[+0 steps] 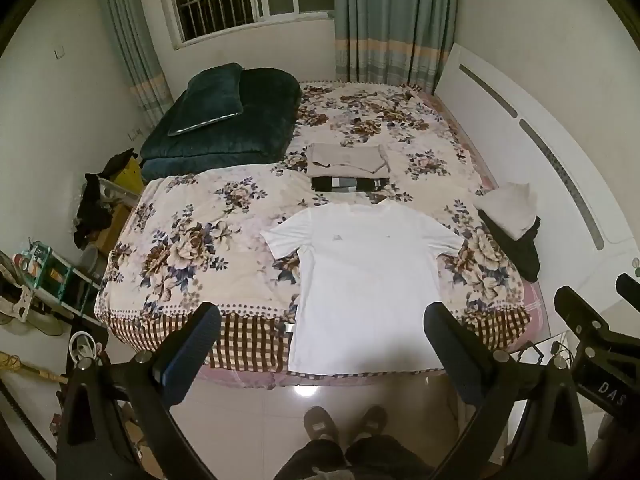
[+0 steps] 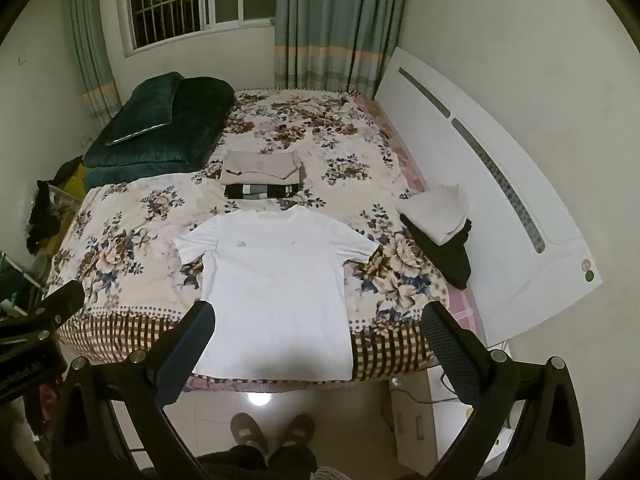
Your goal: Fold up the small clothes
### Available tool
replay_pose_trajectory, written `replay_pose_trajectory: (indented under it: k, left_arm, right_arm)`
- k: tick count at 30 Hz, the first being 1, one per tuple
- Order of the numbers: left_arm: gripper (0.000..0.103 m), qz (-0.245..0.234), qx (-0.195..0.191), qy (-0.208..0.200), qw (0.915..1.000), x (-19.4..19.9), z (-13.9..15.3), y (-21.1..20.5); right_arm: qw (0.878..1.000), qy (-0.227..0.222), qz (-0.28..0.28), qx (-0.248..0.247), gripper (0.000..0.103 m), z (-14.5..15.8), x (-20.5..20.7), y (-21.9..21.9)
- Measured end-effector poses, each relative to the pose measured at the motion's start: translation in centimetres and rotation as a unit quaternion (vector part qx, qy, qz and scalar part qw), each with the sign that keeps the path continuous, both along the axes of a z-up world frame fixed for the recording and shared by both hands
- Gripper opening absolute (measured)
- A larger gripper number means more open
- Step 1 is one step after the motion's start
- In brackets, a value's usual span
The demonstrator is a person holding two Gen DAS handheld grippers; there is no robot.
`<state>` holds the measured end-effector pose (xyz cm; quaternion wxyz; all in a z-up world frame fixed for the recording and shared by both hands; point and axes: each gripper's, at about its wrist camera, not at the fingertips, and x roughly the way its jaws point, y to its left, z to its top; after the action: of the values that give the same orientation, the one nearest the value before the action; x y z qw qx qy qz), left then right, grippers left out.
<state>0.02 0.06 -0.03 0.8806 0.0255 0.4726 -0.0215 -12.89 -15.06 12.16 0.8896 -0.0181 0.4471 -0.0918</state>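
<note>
A white T-shirt (image 1: 364,280) lies flat on the flowered bedspread (image 1: 192,240), collar away from me, hem hanging over the near edge; it also shows in the right wrist view (image 2: 276,280). My left gripper (image 1: 320,320) is open and empty, held above the bed's near edge, over the shirt's hem. My right gripper (image 2: 320,320) is open and empty at the same height, beside the left one. A folded beige garment (image 1: 346,158) sits on a folded striped one (image 1: 350,184) beyond the shirt.
A loose pile of white and black clothes (image 1: 514,224) lies at the bed's right edge by the white headboard (image 1: 540,140). A dark green quilt and pillow (image 1: 224,120) sit at the far left. Shelves and clutter (image 1: 52,276) stand left of the bed.
</note>
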Motion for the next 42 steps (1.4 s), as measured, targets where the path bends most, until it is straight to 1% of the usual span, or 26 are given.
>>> replay_pose_trajectory:
  k: [16,20,39,42]
  left_arm:
    - [0.103,0.0,0.001,-0.006,1.0,-0.1,0.0,0.0]
    - [0.103,0.001,0.001,-0.006,1.0,-0.1,0.1,0.0]
    - [0.103,-0.001,-0.001,-0.01,1.0,-0.1,0.1,0.1]
    - [0.103,0.0,-0.002,-0.01,0.9999,1.2,0.8,0.1]
  right_arm:
    - [1.0,-0.006,0.001,0.003,0.103,0.5,0.2,0.3]
    - [1.0,-0.008,0.0,0.001,0.103,1.1,0.4,0.9]
    - [1.0,-0.011,0.001,0.001,0.103,1.4,0.2,0.8]
    - [1.0,-0.012,0.001,0.001,0.103,1.4,0.3,0.7]
